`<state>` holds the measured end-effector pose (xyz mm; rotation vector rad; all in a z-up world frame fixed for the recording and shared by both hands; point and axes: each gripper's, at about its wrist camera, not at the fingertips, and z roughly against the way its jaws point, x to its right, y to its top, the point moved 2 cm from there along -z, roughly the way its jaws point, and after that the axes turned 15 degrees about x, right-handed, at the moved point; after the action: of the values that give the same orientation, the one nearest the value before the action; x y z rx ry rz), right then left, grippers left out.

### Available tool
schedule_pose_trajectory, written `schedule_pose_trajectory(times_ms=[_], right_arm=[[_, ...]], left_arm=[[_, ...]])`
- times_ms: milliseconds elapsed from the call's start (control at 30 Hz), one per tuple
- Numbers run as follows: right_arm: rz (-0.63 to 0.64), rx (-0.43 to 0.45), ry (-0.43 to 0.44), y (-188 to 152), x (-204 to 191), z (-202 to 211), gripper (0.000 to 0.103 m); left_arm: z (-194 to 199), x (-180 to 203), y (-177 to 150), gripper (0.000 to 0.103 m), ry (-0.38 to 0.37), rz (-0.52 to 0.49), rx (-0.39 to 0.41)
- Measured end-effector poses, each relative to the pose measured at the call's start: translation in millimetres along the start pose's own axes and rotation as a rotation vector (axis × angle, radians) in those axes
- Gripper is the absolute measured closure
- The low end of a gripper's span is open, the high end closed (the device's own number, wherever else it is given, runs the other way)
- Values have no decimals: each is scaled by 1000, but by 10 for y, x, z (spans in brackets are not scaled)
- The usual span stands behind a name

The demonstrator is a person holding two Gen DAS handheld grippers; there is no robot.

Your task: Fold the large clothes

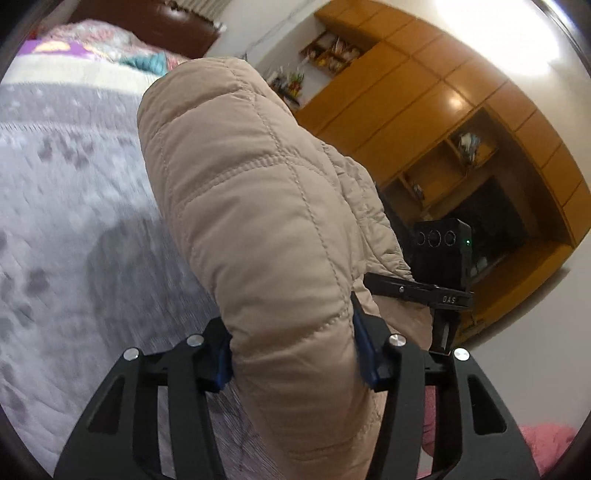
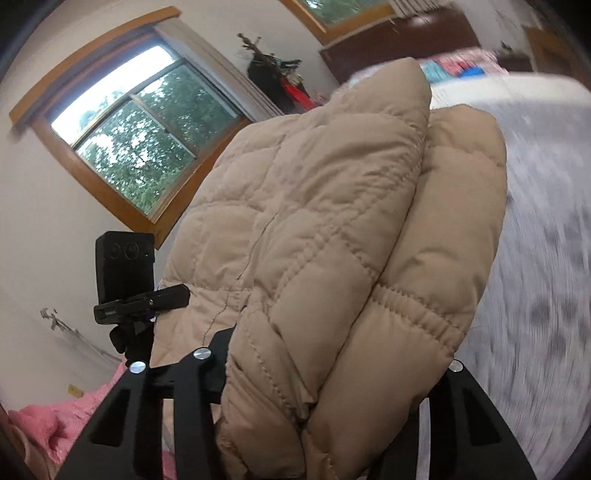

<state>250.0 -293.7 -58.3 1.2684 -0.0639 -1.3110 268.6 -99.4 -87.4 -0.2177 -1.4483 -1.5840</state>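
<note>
A beige quilted puffer jacket fills the middle of the left wrist view, lifted above the bed. My left gripper is shut on a thick fold of it, and the blue pads press into the padding from both sides. In the right wrist view the same jacket bulges up in two padded lobes. My right gripper is shut on that bunched part. The cloth covers its pads, so only the black finger frames show. Each view catches the other gripper's black camera block behind the jacket.
A grey patterned bedspread lies below the jacket. Pink cloth sits at the bed's near side. Wooden cabinets line one wall. A wood-framed window and a dark headboard stand beyond.
</note>
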Motion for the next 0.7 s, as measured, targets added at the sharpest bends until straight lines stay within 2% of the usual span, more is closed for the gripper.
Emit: schedule_pose_trajectory(times_ms=[133, 333, 500, 700], right_arm=[[61, -13, 17, 379, -204, -413, 56], [92, -65, 46, 725, -272, -1184, 56], [87, -112, 61, 879, -156, -1836, 56], [30, -165, 43, 816, 241, -2227, 55]], left_arm=[[159, -151, 302, 52, 33, -12, 72], [330, -692, 666, 52, 106, 32, 145], [347, -1096, 848, 51, 159, 73, 159], [279, -1639, 933, 50, 228, 116, 129]])
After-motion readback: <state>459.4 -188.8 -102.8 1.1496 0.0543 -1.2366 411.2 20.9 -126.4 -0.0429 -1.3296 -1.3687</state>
